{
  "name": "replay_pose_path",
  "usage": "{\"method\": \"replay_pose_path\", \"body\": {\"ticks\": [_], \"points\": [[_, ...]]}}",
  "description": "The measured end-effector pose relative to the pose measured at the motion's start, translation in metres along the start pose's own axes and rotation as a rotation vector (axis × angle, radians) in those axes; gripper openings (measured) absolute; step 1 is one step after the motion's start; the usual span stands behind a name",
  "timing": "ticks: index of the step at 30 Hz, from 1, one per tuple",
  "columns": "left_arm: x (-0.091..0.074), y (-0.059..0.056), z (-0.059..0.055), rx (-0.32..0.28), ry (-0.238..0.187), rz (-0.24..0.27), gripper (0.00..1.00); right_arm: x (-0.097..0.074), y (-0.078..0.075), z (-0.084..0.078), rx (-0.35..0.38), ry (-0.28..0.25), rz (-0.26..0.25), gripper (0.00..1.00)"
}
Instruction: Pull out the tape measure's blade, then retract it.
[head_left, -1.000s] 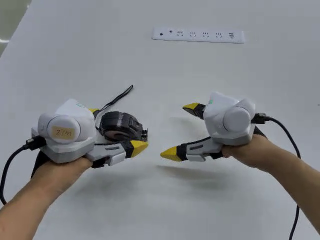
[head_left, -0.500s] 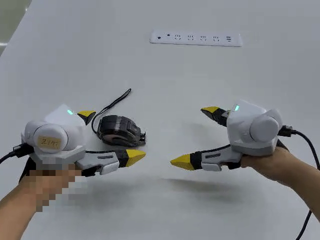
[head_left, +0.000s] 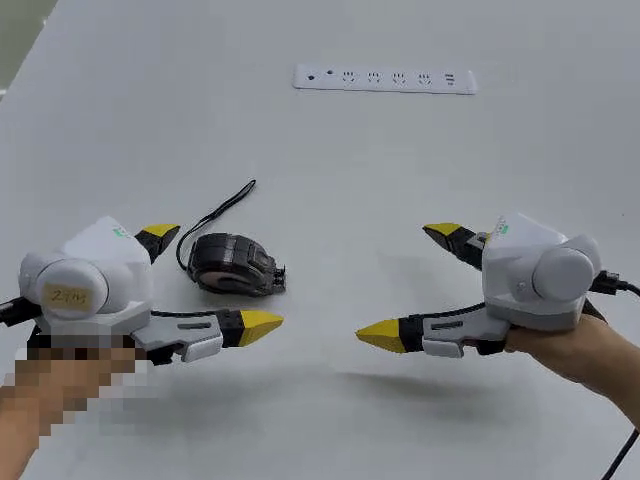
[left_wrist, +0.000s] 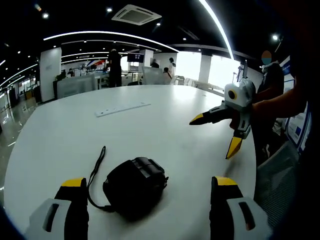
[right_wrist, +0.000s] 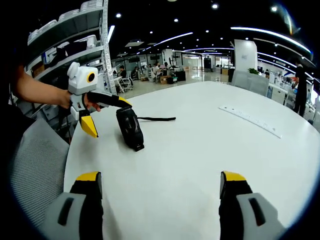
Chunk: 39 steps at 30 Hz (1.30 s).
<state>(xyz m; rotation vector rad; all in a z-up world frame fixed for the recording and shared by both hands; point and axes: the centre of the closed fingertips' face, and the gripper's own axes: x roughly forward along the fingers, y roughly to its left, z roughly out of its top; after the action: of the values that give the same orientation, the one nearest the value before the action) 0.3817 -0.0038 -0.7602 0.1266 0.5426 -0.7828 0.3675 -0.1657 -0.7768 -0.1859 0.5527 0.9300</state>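
At the near left of the bench, the left gripper is sitting wide open in the person's hand, its two yellow-tipped jaws spread far apart and gripping nothing. The tape measure is lying right in front of that gap, just beyond the tips, and neither jaw is touching it. In the left gripper view the dark case is resting on the bench between the two tips and a little ahead of them. Its black strap is trailing off the case and curling away across the white surface toward the far side.

Over on the right, the right gripper is gaping just as wide, holding nothing, with its tips pointing in toward the left gripper. It is sitting well apart from the tape measure, with bare bench between them. In the right gripper view the tape measure is lying off to the left, close under the left gripper's jaws. Farther back, a white power strip is lying flat across the bench, well away from both grippers.
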Motion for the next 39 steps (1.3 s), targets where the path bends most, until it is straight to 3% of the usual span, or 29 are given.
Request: {"method": "replay_pose_path", "body": {"ticks": [9,29,39], "points": [[-0.007,-0.002,-0.003,-0.004,-0.004,-0.018,1.0,-0.016,0.002,-0.008,0.011,0.001,-0.031,1.0],[-0.026,-0.004,-0.007,-0.016,-0.028,0.004,1.0,-0.046,0.012,-0.023,0.067,0.007,-0.108,1.0],[-0.032,-0.01,-0.008,-0.017,-0.023,0.004,1.0,-0.051,0.015,-0.017,0.097,-0.016,-0.134,1.0]]}}
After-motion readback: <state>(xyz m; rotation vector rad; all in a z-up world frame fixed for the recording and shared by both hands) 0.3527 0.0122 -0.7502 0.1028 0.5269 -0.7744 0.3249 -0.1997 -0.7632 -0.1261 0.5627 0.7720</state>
